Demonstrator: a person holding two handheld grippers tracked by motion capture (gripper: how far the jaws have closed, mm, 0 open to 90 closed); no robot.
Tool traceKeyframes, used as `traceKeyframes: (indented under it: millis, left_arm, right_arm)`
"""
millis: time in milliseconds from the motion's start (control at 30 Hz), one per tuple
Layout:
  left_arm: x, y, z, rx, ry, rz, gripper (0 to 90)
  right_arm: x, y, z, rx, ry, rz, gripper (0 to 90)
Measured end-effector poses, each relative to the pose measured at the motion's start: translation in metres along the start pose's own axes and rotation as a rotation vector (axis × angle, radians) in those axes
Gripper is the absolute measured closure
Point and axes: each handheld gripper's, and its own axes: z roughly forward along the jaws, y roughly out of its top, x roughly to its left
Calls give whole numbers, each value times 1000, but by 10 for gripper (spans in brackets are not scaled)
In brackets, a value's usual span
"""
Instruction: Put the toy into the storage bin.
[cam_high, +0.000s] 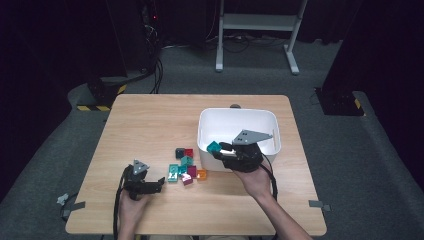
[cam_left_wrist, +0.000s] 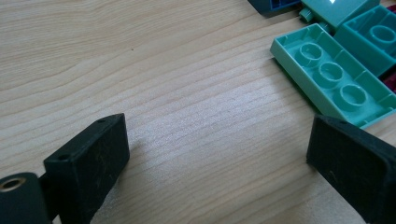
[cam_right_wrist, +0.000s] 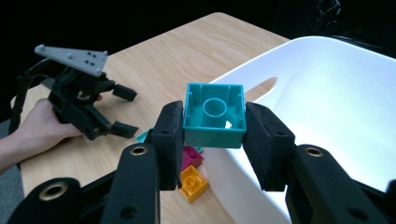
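Observation:
My right gripper (cam_right_wrist: 215, 127) is shut on a teal square brick (cam_right_wrist: 215, 114), held hollow side towards the camera just over the near left rim of the white bin (cam_right_wrist: 327, 116). In the high view the same brick (cam_high: 214, 146) hangs at the bin's (cam_high: 237, 111) left front corner, in the right gripper (cam_high: 218, 151). My left gripper (cam_high: 161, 182) rests on the table at the left, open, with only bare wood between its pads (cam_left_wrist: 93, 154). It points at a heap of loose bricks (cam_high: 185, 167). A mint-green flat brick (cam_left_wrist: 334, 74) lies upside down just ahead of it.
An orange brick (cam_right_wrist: 194, 182) and a magenta one (cam_right_wrist: 191, 157) lie on the table against the bin's outer wall. The left gripper (cam_right_wrist: 125, 111) and its hand sit farther off on the wooden table (cam_high: 150, 125). A white metal stand (cam_high: 257, 22) stands behind the table.

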Motion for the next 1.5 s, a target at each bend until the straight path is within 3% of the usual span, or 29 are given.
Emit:
traceKeyframes:
  millis: [700,833,1133,1500]
  left_arm:
    - [0,0,0,0,0,-1,65]
    - [0,0,0,0,0,-1,65]
    - [0,0,0,-1,1,-1,67]
    - [0,0,0,-1,1,-1,67]
  right_arm:
    - [-42,4,9,35,-107,92,585]
    - [-48,2,11,40,-121,118,496]
    - [-35,-4,6,11,-106,97,471]
    - [4,-9,0,-46,-25,25,477]
